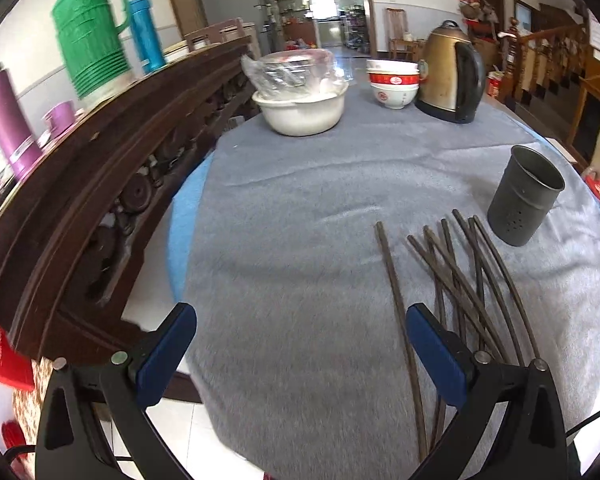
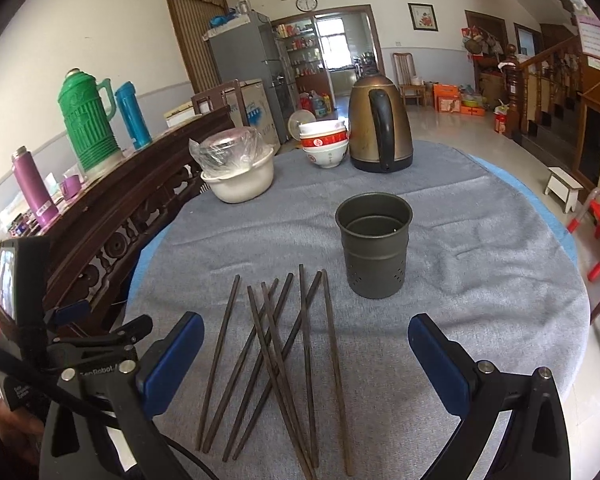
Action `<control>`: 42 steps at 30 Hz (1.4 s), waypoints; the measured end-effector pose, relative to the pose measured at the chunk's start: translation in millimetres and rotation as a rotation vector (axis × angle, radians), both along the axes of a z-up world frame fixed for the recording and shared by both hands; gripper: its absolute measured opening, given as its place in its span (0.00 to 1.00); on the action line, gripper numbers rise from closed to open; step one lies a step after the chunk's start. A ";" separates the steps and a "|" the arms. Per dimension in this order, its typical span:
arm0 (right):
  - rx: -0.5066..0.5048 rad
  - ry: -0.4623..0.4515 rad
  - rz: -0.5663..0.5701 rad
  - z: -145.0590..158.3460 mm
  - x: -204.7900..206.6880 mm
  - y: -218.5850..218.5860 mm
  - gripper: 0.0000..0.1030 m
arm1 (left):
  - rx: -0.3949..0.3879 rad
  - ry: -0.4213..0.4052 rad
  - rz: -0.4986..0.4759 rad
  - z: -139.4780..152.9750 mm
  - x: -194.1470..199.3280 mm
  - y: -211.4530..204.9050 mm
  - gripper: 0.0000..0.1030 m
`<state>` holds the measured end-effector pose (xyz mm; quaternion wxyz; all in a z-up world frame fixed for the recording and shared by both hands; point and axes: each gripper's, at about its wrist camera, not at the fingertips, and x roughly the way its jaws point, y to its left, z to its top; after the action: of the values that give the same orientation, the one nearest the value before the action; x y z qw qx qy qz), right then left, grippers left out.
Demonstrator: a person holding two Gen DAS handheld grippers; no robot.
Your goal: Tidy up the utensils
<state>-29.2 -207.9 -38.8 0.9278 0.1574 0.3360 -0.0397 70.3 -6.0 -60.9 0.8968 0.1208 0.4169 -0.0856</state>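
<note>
Now | chopsticks (image 2: 284, 360): eight loose | holder (image 2: 374, 246): one, upright | bowls (image 2: 324, 144): stacked

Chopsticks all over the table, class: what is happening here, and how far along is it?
A person holds two grippers over a round table with a grey cloth. Both the left gripper and the right gripper are open and empty. The dark chopsticks lie loose and crossed on the cloth. The metal holder stands upright behind them, looking empty. Sorting has not begun.
</note>
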 end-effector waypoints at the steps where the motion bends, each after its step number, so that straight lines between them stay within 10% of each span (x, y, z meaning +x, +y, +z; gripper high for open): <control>1: -0.002 0.006 -0.010 -1.4 0.3 -0.2 1.00 | 0.004 0.002 -0.021 -0.8 2.6 -4.1 1.00; 17: -0.041 0.018 -0.237 -4.0 -73.3 -39.1 1.00 | 0.035 -0.002 -0.268 2.5 -3.8 -91.3 1.00; 27: 0.059 -0.171 -0.104 6.4 -93.4 -80.1 1.00 | 0.171 -0.059 -0.094 20.3 -42.7 -108.7 1.00; 42: 0.179 -0.183 0.118 -9.8 -80.3 -63.3 1.00 | 0.303 -0.011 0.102 19.8 -85.8 -83.6 1.00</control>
<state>-109.6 -271.2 -48.6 0.9375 0.2223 0.2609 0.0595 -15.5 -89.6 -41.1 0.8739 0.2337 0.4255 0.0243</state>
